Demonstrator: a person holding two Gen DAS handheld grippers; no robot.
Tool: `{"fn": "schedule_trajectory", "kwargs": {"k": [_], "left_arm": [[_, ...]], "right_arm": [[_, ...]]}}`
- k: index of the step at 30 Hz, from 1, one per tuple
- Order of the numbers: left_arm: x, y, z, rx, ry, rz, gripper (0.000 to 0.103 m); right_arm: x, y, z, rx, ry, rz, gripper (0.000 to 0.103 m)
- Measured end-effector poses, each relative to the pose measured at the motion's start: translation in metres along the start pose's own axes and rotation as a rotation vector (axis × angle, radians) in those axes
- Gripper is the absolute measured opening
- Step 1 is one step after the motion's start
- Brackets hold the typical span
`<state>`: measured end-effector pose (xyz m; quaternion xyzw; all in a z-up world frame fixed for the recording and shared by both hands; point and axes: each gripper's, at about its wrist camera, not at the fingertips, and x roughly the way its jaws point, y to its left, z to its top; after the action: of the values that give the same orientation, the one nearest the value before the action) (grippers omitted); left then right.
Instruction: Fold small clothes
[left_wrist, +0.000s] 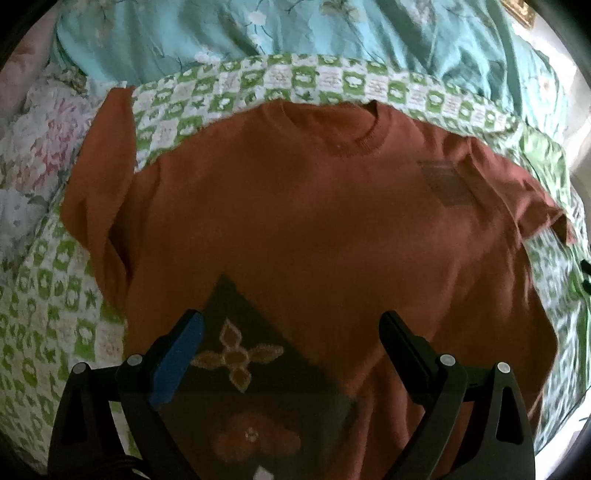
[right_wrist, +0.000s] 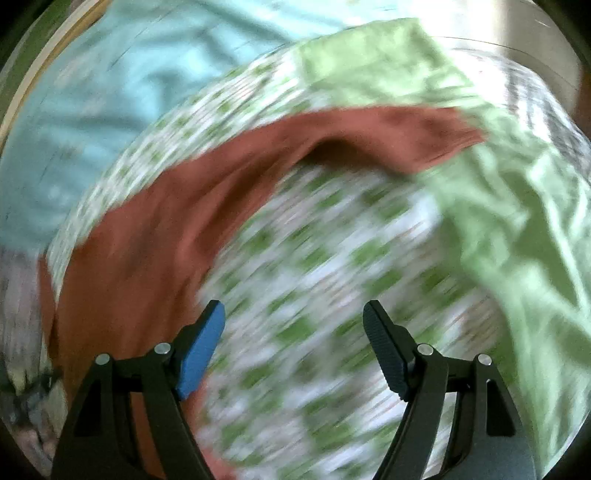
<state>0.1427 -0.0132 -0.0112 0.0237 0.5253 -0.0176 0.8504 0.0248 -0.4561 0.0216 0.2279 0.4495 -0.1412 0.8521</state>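
A rust-orange T-shirt lies spread flat on a green-and-white checked quilt, collar away from me, with a dark patterned patch at its near part. My left gripper is open and empty, hovering over that patch. In the blurred right wrist view, the shirt's side and sleeve curve across the left. My right gripper is open and empty above the quilt, just right of the shirt's edge.
A turquoise floral blanket lies bunched beyond the shirt's collar. A pale floral cloth lies at the left. A plain light-green sheet lies at the right. The right wrist view is motion-blurred.
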Motion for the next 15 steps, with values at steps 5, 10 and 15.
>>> {"fn": "schedule_trajectory", "kwargs": {"k": [5,10,15], "left_arm": [[0.018,-0.001,0.021,-0.017,0.011,-0.010,0.096],[0.037,-0.015,0.033,-0.012,0.033,0.002,0.096],[0.049,-0.025,0.045,-0.027,0.041,-0.014,0.096]], "right_arm": [[0.007,-0.074,0.057,0.171,-0.091,-0.068,0.078],[0.045,-0.124,0.100,0.295,-0.096,-0.107,0.077],[0.075,-0.154,0.128,0.351,-0.078,-0.116,0.057]]}}
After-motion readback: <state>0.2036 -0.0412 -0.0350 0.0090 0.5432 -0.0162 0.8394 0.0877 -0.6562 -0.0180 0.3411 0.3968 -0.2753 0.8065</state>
